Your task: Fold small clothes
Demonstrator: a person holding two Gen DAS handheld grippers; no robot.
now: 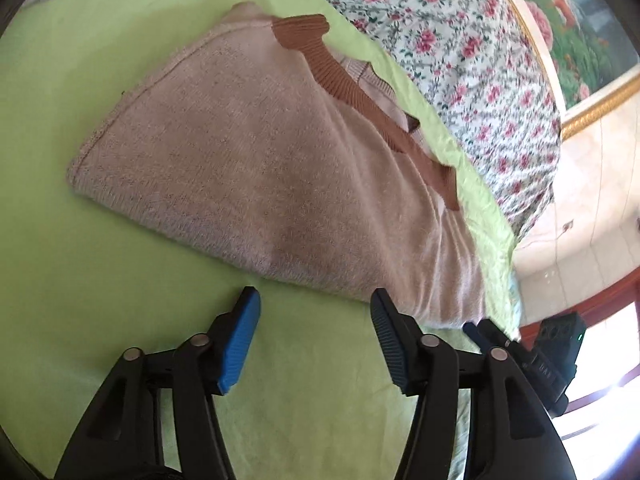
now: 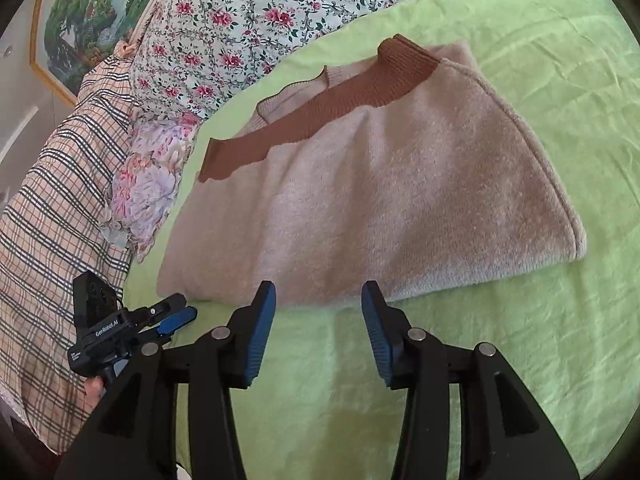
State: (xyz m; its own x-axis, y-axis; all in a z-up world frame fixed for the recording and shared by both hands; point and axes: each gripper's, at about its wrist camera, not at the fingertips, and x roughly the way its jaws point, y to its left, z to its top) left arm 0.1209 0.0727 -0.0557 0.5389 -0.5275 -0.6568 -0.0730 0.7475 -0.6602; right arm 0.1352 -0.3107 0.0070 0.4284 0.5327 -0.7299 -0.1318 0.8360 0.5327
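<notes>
A small pink knit sweater (image 1: 260, 160) with a brown ribbed band (image 1: 344, 80) lies folded on the green sheet (image 1: 100, 280). It also shows in the right wrist view (image 2: 380, 200), with its brown band (image 2: 320, 116) at the far side. My left gripper (image 1: 314, 304) is open and empty, just short of the sweater's near edge. My right gripper (image 2: 318, 294) is open and empty, its fingertips at the sweater's near edge. The right gripper also shows at the left view's lower right (image 1: 476, 330), and the left gripper at the right view's lower left (image 2: 180, 314).
A floral quilt (image 2: 248, 12) lies beyond the sheet. A plaid cloth (image 2: 52, 200) and a ruffled flowered pillow (image 2: 148, 184) lie to the left in the right wrist view. A framed painting (image 1: 576, 28) hangs on the wall.
</notes>
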